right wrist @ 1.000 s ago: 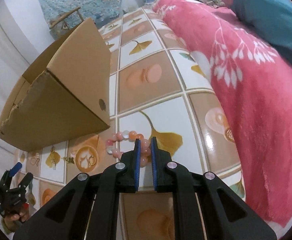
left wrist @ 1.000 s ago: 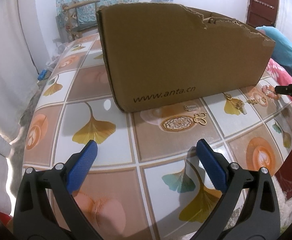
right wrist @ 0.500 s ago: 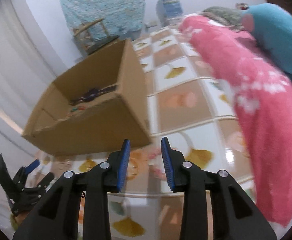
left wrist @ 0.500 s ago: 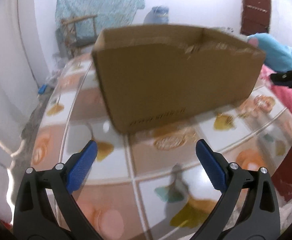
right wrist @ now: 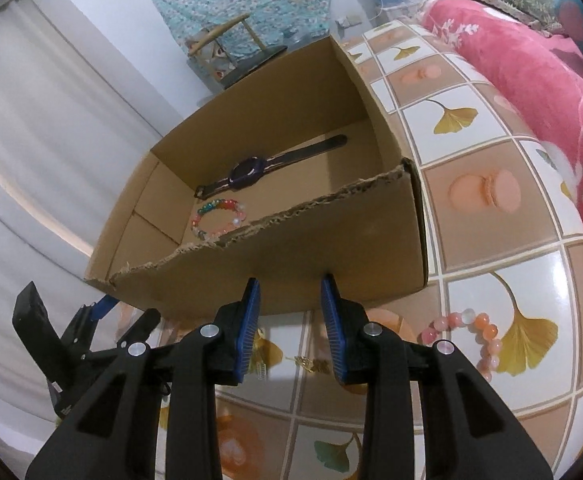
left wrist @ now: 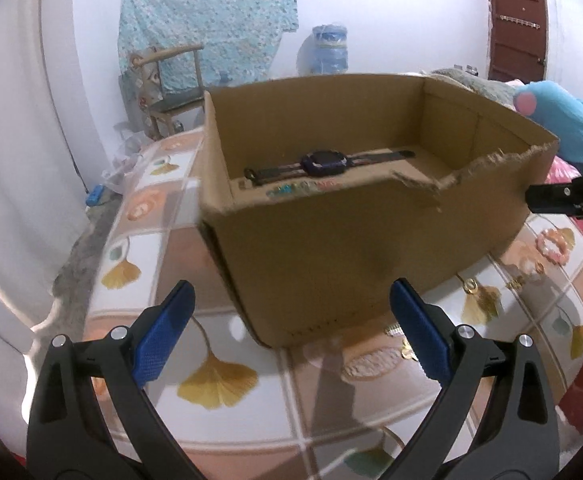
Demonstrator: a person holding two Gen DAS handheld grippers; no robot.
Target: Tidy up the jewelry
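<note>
Inside the cardboard box [right wrist: 331,248] lay a watch [right wrist: 247,172] and multicoloured bracelet [right wrist: 219,220]; my right gripper [right wrist: 289,328], jaws narrowly parted, and left gripper [left wrist: 291,332], jaws wide, held nothing. Between picks, I judged: the pink bead bracelet [right wrist: 467,340] on the surface [right wrist: 487,236] wanted grasping next.

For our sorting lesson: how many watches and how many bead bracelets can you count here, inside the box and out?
Watches: 1, the watch in the cardboard box.
Bead bracelets: 2, the multicoloured bracelet in the box and the pink bracelet on the table.
Total: 3.
</note>
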